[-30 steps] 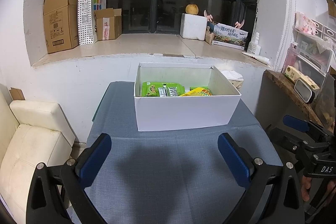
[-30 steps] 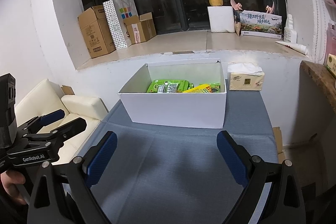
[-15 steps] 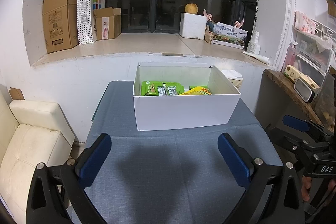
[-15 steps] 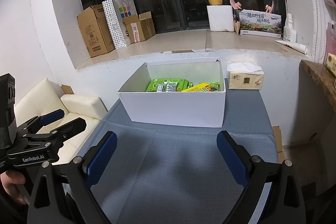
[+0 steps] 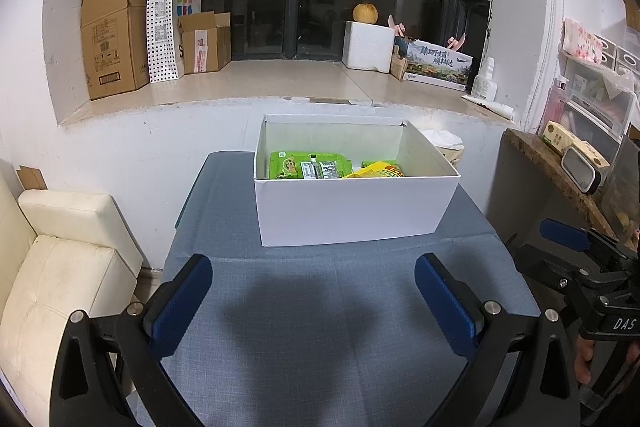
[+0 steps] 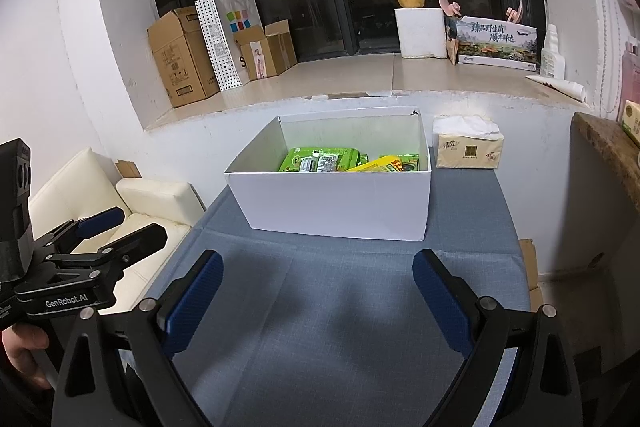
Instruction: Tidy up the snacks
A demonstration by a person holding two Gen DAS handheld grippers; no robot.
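Observation:
A white open box (image 5: pixel 348 211) stands on the blue-grey table (image 5: pixel 320 327); it also shows in the right wrist view (image 6: pixel 336 205). Inside lie green snack packs (image 5: pixel 308 165) (image 6: pixel 320 159) and a yellow pack (image 5: pixel 378 170) (image 6: pixel 380 163). My left gripper (image 5: pixel 314 291) is open and empty, held above the table in front of the box. My right gripper (image 6: pixel 316 291) is open and empty, also in front of the box. The right gripper shows at the right edge of the left wrist view (image 5: pixel 580 251), and the left gripper at the left edge of the right wrist view (image 6: pixel 112 231).
A tissue box (image 6: pixel 468 147) sits on the table right of the white box. A cream sofa (image 5: pixel 60 267) stands left of the table. The windowsill behind holds cardboard boxes (image 5: pixel 116 35), a paper bag (image 5: pixel 172 23) and a foam box (image 5: pixel 368 45). A wooden shelf (image 5: pixel 560 175) is at right.
Both views have shifted very slightly; the box sits a touch higher in frame. Both grippers stay open and empty.

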